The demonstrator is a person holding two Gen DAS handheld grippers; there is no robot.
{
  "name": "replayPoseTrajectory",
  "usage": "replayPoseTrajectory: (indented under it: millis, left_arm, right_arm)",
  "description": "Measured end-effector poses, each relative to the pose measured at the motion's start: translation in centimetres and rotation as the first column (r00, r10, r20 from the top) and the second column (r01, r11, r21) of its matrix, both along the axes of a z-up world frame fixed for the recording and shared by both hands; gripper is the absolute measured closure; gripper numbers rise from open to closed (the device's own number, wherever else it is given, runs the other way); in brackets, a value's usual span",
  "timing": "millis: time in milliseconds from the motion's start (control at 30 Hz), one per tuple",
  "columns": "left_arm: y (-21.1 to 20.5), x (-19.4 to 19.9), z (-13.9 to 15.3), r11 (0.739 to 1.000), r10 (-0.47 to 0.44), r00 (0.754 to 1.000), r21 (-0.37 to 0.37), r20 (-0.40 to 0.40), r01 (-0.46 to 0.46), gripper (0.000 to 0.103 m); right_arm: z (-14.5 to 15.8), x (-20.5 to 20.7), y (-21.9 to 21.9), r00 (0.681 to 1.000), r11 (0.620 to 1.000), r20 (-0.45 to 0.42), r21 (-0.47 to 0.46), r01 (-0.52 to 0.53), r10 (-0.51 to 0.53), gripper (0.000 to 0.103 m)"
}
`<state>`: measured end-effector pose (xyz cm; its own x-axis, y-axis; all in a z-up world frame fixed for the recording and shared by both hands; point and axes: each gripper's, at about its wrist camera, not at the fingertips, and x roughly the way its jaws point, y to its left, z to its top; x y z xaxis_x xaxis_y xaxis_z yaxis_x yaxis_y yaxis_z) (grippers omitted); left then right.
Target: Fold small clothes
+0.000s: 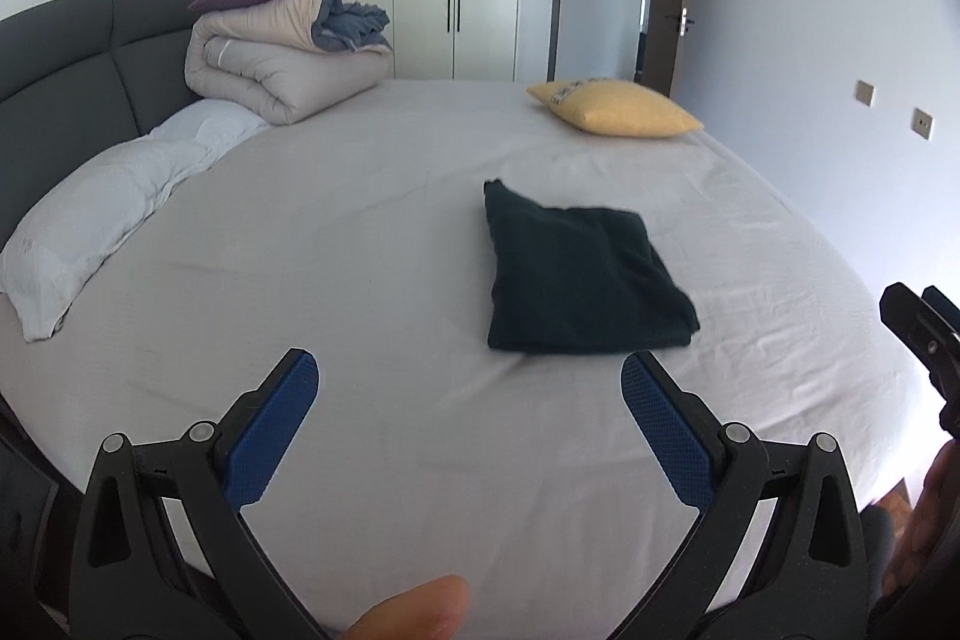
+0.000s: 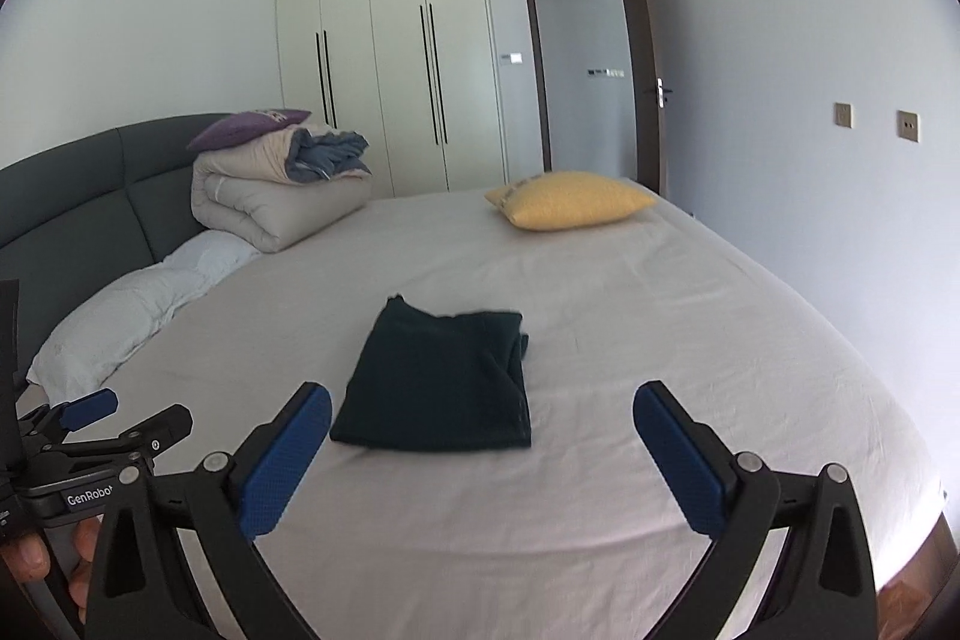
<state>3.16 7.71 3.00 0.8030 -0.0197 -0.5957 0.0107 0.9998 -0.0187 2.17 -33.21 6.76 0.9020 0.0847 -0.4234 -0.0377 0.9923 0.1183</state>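
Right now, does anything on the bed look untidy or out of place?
Mostly tidy. The folded dark garment lies flat, but its far right corner bulges with loose layers. The yellow pillow lies alone near the bed's far edge.

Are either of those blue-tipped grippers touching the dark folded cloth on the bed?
Apart. In the right wrist view, bare sheet shows between the dark folded cloth and the open right gripper. The left gripper is likewise clear of it.

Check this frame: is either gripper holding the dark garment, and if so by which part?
Nothing is held. The left gripper and right gripper are both open and empty, and the folded dark garment lies free on the bed sheet.
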Motion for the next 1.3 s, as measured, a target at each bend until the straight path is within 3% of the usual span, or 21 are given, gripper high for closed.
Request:
replayPoseTrajectory:
  millis: [267, 400, 1300]
  left_arm:
    - [-0.3, 0.8, -3.5, 1.000, 0.000, 0.998, 0.001, -0.066, 0.000, 0.000]
    - [-0.6, 1.2, -4.9, 1.000, -0.009, 0.995, -0.001, -0.097, 0.009, 0.000]
    - [-0.9, 2.3, -6.3, 1.000, 0.002, 0.993, -0.004, -0.120, -0.002, 0.000]
  right_arm:
    - [-2.8, -0.5, 0.4, 0.994, 1.000, -0.109, 0.002, 0.012, -0.012, 0.000]
    - [-3.2, -1.1, 1.7, 0.993, 0.999, -0.117, -0.031, -0.013, 0.009, 0.000]
    - [-4.3, -0.3, 2.1, 0.983, 0.998, -0.180, -0.054, -0.033, 0.023, 0.000]
